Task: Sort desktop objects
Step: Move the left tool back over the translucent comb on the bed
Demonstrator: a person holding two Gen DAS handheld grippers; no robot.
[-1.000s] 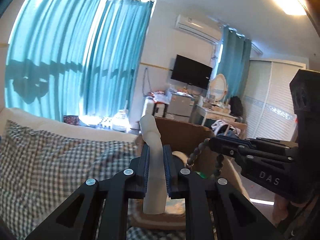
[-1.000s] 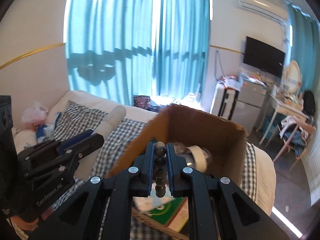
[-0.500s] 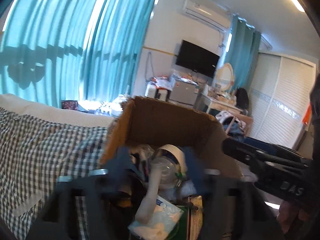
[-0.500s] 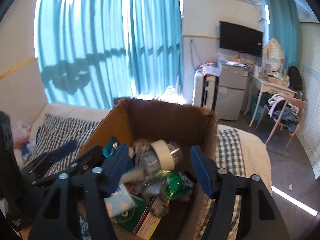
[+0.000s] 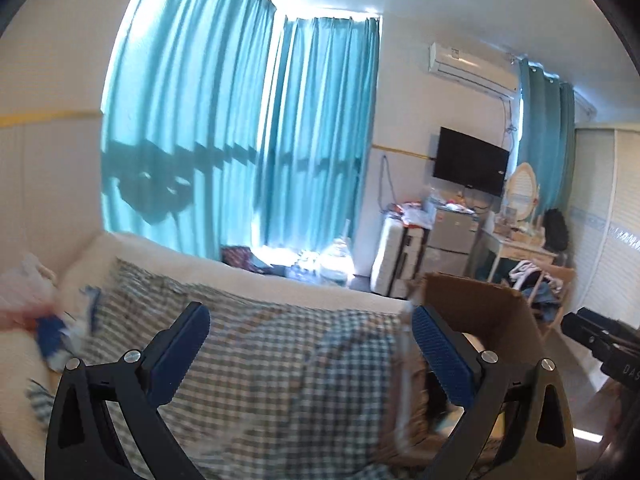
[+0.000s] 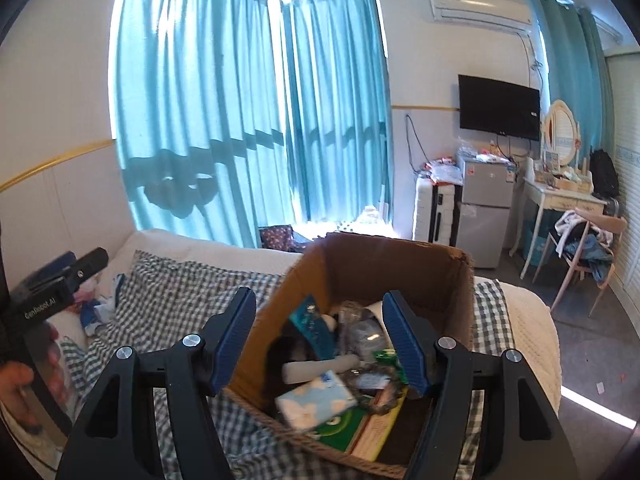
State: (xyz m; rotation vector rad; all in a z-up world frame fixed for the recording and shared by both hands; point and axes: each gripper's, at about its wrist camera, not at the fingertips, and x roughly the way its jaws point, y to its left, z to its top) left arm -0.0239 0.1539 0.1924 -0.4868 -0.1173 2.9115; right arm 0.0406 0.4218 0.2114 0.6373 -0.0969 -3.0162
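Left wrist view: left gripper (image 5: 310,344) jaws are opening, spread wide, nothing between them – only the blurred checkered blanket (image 5: 256,364) behind. The cardboard box (image 5: 492,308) sits to the right; only its back wall and one rim show, the inside is hidden by the right finger and motion blur. A smeared pale streak runs along the box's near edge – can't tell what it is. The right gripper's body pokes in at the far right edge, cut off.

Right wrist view: right gripper (image 6: 320,336) jaws released, parted, gripping nothing. They hang over the open box (image 6: 400,264), which rests on the checkered blanket (image 6: 180,288). Inside lies a jumble: white tube (image 6: 320,368), tissue pack (image 6: 316,398), green booklet (image 6: 340,428), string of beads (image 6: 386,396) – partly hidden and dim. The clear bottle and tape roll behind are hard to separate. The left gripper (image 6: 60,280) is cut off at the left edge.
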